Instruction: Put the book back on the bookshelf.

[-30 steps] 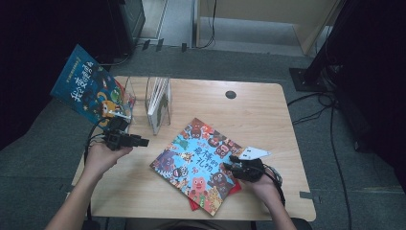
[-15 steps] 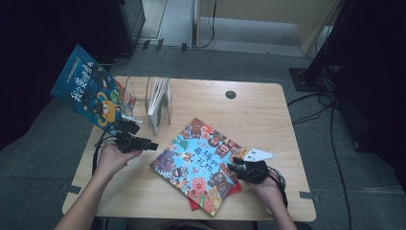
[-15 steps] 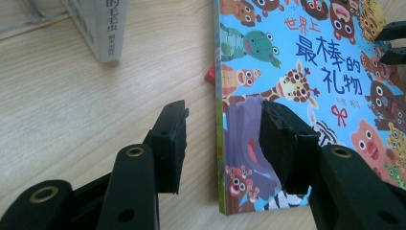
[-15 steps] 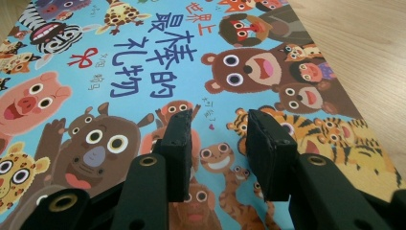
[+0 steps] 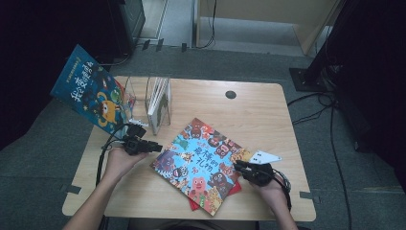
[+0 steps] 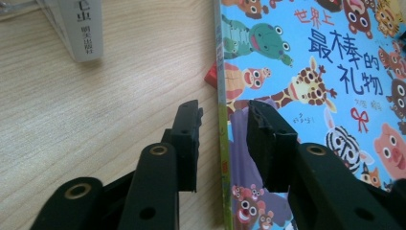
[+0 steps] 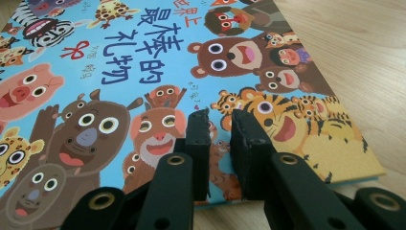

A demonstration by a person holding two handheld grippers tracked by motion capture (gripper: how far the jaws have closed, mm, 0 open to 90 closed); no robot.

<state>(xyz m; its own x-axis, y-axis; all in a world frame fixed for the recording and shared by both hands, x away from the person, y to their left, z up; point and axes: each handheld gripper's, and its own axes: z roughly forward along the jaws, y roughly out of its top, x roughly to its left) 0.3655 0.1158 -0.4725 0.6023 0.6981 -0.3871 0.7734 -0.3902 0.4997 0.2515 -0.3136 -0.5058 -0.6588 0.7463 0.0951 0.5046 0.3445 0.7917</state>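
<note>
picture book (image 5: 203, 163): showing a light blue cover crowded with cartoon animals, dark blue characters
red book (image 5: 234, 190): peeking out red beneath it
leaning book (image 5: 91, 93): showing dark blue, white characters
table (image 5: 249, 115): showing pale wood grain
grippers' jaws: looking black

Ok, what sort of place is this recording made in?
Probably an office or lab corner set up as a reading desk: a small wooden table on grey carpet, cables on the floor beside dark equipment stands, and children's picture books, one with animals flat on the table and others upright in a clear rack.
</note>
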